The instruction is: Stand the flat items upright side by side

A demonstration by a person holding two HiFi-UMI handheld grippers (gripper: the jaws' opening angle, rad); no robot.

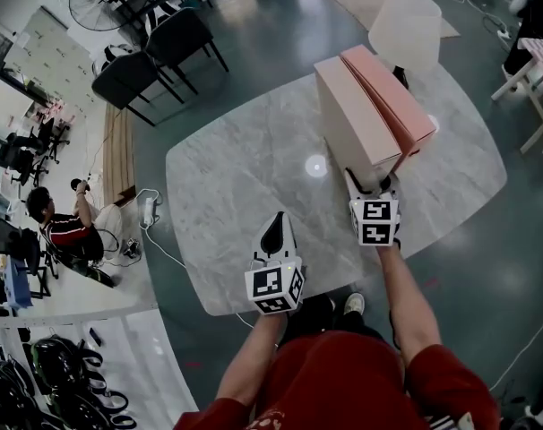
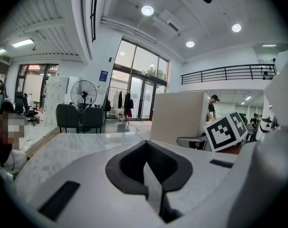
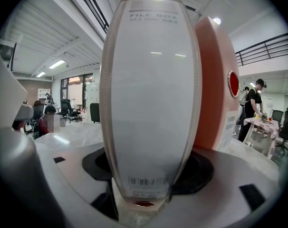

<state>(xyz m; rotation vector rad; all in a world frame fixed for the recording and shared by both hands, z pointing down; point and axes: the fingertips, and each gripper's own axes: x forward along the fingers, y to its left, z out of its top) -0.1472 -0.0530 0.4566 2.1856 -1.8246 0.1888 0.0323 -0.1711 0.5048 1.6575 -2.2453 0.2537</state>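
Pinching the near end of a white-spined file box [image 3: 151, 94], the right tongs [image 1: 372, 186] hold it upright at centre right of the head view, side by side with a second pink file box [image 1: 399, 97]. The left tongs [image 1: 276, 233], pressed together and empty, point across the marble table [image 1: 227, 168].

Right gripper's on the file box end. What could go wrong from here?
1. The right gripper grips the pale file box only low on its narrow end; the tall box may tip on release.
2. The pink file box stands right beside it; any shove could topple it too.
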